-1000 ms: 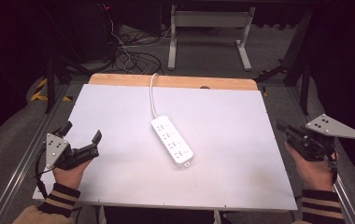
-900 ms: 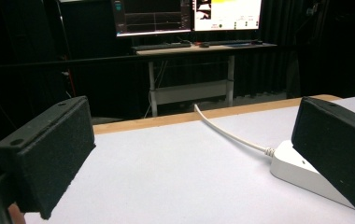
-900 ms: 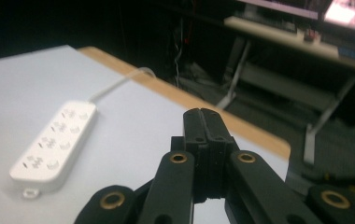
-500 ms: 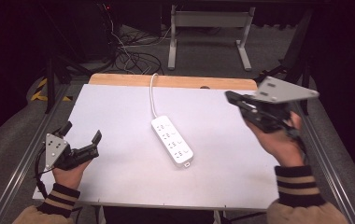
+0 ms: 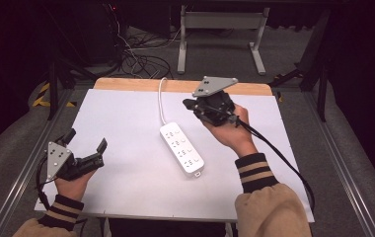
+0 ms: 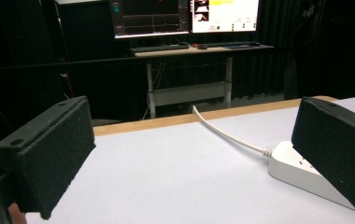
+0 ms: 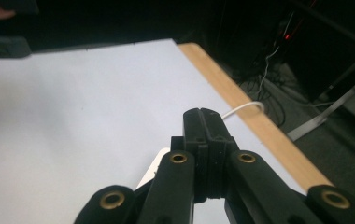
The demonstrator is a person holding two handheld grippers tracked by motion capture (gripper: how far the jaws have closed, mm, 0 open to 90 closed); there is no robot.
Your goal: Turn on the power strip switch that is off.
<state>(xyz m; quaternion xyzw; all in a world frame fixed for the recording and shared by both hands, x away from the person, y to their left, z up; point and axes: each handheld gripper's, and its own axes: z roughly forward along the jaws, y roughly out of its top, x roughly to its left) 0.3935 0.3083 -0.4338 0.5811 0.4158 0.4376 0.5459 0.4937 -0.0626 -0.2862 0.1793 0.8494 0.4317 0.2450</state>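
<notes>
Below the right gripper [image 5: 188, 104], jaws pressed together, lies a glossy white oblong power strip [image 5: 182, 147]; left gripper [image 5: 86, 141] gapes, foam-padded.

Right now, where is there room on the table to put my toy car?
Lots of bare white table lies between the left gripper and the power strip. Another free patch is the front right corner. It is crowded around the strip's far end, where the right gripper hovers.

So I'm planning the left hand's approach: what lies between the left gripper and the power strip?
Nothing: in the high view, bare white tabletop separates the left gripper from the power strip.
</notes>
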